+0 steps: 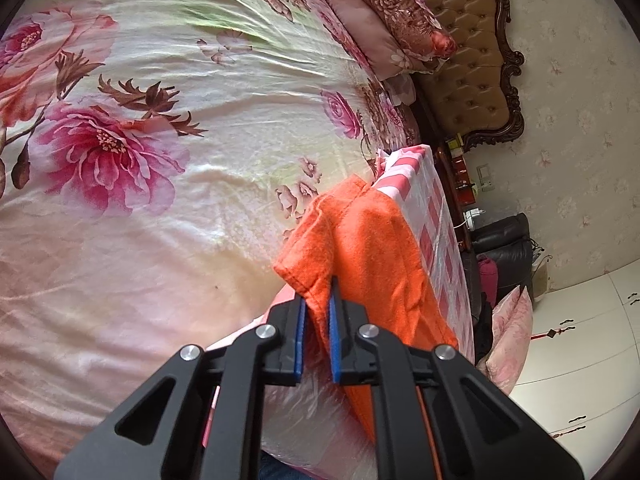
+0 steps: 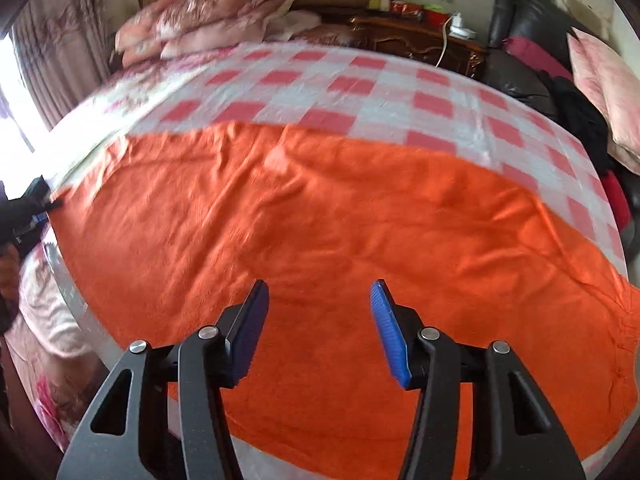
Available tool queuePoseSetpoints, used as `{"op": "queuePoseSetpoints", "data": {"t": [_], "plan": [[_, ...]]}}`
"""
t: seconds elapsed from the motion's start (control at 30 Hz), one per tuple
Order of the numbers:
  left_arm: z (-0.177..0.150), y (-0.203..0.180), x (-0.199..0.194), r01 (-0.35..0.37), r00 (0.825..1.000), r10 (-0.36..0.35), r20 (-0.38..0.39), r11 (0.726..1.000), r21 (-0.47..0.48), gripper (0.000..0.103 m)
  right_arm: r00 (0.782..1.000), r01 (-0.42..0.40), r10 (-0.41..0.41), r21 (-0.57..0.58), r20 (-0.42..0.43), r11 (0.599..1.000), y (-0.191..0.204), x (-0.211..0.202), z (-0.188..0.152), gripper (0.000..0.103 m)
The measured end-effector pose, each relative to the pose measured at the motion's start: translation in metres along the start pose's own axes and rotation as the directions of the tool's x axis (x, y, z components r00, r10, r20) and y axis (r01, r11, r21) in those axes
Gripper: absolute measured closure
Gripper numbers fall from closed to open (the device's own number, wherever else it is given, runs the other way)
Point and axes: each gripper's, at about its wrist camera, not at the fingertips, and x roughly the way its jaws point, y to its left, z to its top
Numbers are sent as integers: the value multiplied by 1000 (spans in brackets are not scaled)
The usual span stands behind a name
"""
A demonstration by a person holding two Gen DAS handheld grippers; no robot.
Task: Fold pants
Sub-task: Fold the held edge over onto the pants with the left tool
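Note:
The orange pants [image 2: 320, 216] lie spread flat on a pink-and-white checked sheet [image 2: 360, 80] over a raised surface. My left gripper [image 1: 318, 300] is shut on an edge of the orange pants [image 1: 372, 240] and holds it lifted at the surface's left end. It also shows at the far left of the right wrist view [image 2: 38, 204]. My right gripper [image 2: 320, 312] is open and empty, its blue pads [image 2: 390, 332] hovering just above the near part of the pants.
A bed with a floral cover [image 1: 160, 160] and pillows [image 1: 384, 20] lies to the left, with a tufted headboard [image 1: 472, 60]. A wooden nightstand [image 2: 412, 40], a black chair [image 2: 532, 40] with cushions and white cabinets [image 1: 580, 340] stand to the right.

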Motion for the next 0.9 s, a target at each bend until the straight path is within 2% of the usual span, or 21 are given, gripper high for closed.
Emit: {"op": "queuePoseSetpoints", "data": {"t": [0.03, 0.1, 0.17, 0.23, 0.27, 0.3, 0.33, 0.37, 0.4, 0.47, 0.5, 0.53, 0.57, 0.6, 0.63, 0.67, 0.73, 0.77, 0.83, 0.9], "plan": [[0, -4, -2, -16, 1000, 16, 5, 1000, 13, 94, 1000, 4, -4, -6, -29, 1000, 3, 8, -3, 52], [-1, -20, -7, -70, 997, 68, 28, 994, 79, 94, 1000, 12, -12, -10, -19, 1000, 4, 5, -4, 53], [-4, -46, -12, -157, 987, 146, 69, 970, 185, 94, 1000, 0, 0, 13, -30, 1000, -1, 4, -5, 52], [-13, -81, -14, -281, 959, 249, 138, 907, 313, 94, 999, -23, 25, 58, -30, 998, -12, 0, -3, 51], [-20, -103, -13, -348, 936, 297, 187, 855, 385, 94, 999, -41, 43, 84, -24, 996, -19, -2, -1, 49], [-34, -132, -10, -420, 907, 337, 254, 770, 480, 94, 997, -68, 71, 122, -16, 990, -28, -7, 0, 48], [-48, -156, -6, -455, 890, 346, 297, 700, 551, 94, 997, -81, 83, 152, -7, 985, -38, -12, 1, 47], [-67, -182, 0, -475, 880, 338, 334, 621, 624, 94, 996, -89, 90, 175, 1, 981, -44, -17, 1, 45], [-95, -213, 11, -482, 876, 309, 371, 511, 712, 94, 995, -103, 103, 205, 9, 973, -53, -20, 2, 43], [-152, -255, 32, -444, 894, 230, 385, 332, 832, 95, 988, -152, 153, 294, 21, 944, -76, -25, 0, 41], [-185, -271, 44, -397, 915, 184, 359, 244, 885, 94, 984, -175, 177, 332, 26, 927, -85, -26, -3, 41], [-223, -283, 57, -321, 943, 138, 302, 148, 936, 94, 981, -189, 191, 358, 28, 914, -91, -26, -5, 41], [-255, -288, 69, -262, 960, 124, 252, 71, 962, 95, 979, -199, 204, 390, 30, 899, -101, -26, -8, 41], [-280, -287, 81, -217, 968, 131, 213, 14, 976, 95, 978, -201, 207, 404, 30, 892, -105, -26, -11, 41], [-303, -284, 93, -169, 974, 146, 171, -29, 985, 95, 976, -208, 217, 424, 29, 882, -112, -25, -16, 41], [-318, -279, 101, -129, 978, 159, 136, -48, 990, 95, 974, -215, 225, 431, 28, 876, -116, -25, -19, 41], [-336, -268, 113, -67, 978, 196, 78, -64, 996, 95, 968, -236, 249, 441, 29, 866, -122, -24, -26, 41], [-340, -264, 118, -64, 974, 212, 77, -68, 996, 95, 965, -245, 260, 443, 28, 862, -125, -22, -29, 41], [-341, -260, 122, -61, 969, 235, 72, -51, 997, 95, 958, -267, 286, 445, 25, 855, -126, -17, -32, 41], [-335, -260, 122, -67, 968, 242, 68, -13, 998, 95, 949, -294, 315, 445, 27, 846, -125, -12, -32, 41]]}}
